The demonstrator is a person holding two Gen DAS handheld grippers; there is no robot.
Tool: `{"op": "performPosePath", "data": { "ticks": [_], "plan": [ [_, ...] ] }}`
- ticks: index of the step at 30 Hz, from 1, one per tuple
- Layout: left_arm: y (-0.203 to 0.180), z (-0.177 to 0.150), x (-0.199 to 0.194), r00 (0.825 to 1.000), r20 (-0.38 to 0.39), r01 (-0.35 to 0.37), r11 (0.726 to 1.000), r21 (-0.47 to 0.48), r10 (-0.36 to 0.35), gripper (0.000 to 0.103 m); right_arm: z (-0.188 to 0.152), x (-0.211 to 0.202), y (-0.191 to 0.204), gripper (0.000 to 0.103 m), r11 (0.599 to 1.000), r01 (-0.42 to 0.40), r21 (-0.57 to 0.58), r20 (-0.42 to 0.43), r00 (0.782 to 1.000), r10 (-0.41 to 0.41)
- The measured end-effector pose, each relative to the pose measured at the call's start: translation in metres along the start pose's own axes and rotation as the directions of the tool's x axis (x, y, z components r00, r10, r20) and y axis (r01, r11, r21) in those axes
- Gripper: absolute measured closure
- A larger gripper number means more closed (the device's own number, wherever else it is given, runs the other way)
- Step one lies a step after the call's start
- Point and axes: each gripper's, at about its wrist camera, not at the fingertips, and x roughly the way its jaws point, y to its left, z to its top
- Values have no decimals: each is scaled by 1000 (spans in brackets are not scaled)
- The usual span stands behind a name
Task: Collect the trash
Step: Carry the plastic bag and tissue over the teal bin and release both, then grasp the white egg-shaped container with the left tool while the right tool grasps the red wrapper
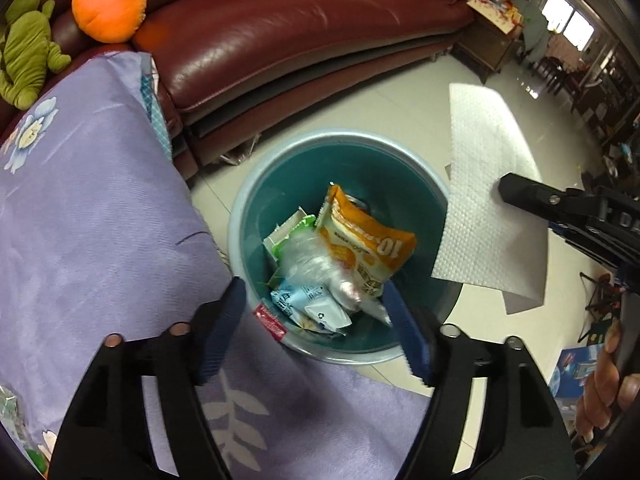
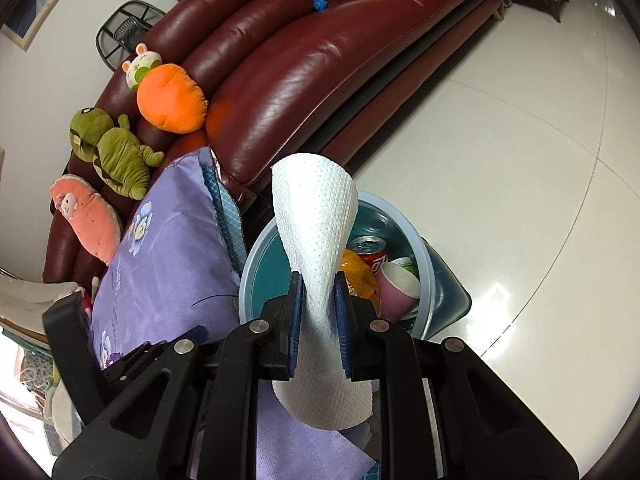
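**Paper towel pinched over the bin, left tool wide and empty**

Your dark red sofa (image 1: 280, 36) fills the top of both views, with the orange pumpkin cushion (image 1: 110, 0) and the green plush toy (image 1: 26, 48) at its upper left. Below it, the purple flowered cloth (image 1: 92, 208) covers the left and bottom of the left wrist view, and its edge lies over the near rim of the bin.

The teal bin (image 1: 280, 184) sits on the pale floor (image 1: 360, 96) in the centre of that view. Inside it you can see an orange snack bag (image 1: 360, 236), clear plastic, a light blue packet (image 1: 308, 304) and, from the right wrist view, a red can (image 2: 370, 254) and a pink cup (image 2: 396, 286).

Your right tool (image 2: 318, 312) is closed tight on the white paper towel (image 2: 316, 216), which stands up between the pads, over the bin's rim. In the left wrist view the towel hangs at centre right, beside the bin.

Your left tool (image 1: 316, 320) is spread wide above the bin's near edge with nothing between its pads.
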Motion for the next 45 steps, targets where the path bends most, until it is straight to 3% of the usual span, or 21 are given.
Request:
{"op": "performPosePath", "data": {
  "ticks": [4,14,16,17,18,22,26,29,45],
  "plan": [
    [11,-7,-17,999,35,-22,1000,-13,22,18,1,9,11,86,1000,2,-20,-16,1000,-3],
    [70,-39,-57,994,94,-40,984,-175,58,15,-1,39,30,85,998,43,-55,-55,997,-46],
    [82,-42,-59,994,91,-42,978,-204,62,15,-3,48,33,74,997,54,-53,-74,996,-58],
    [86,-44,-60,994,90,-42,976,-213,62,15,-3,49,34,60,997,57,-53,-76,995,-61],
    [91,-45,-61,994,89,-39,973,-226,60,15,-4,51,37,55,996,67,-58,-74,995,-71],
    [100,-47,-64,995,92,-24,969,-246,48,15,-6,52,44,54,994,82,-67,-77,993,-87],
    [101,-51,-67,995,94,-8,969,-247,32,15,-7,46,50,36,993,98,-70,-64,993,-103],
    [100,-54,-69,995,95,4,969,-245,20,13,-10,41,53,29,992,105,-63,-65,992,-109],
    [114,-80,-110,987,158,35,961,-274,9,11,-40,10,98,27,990,71,-122,-73,994,-80]
  ]
}}
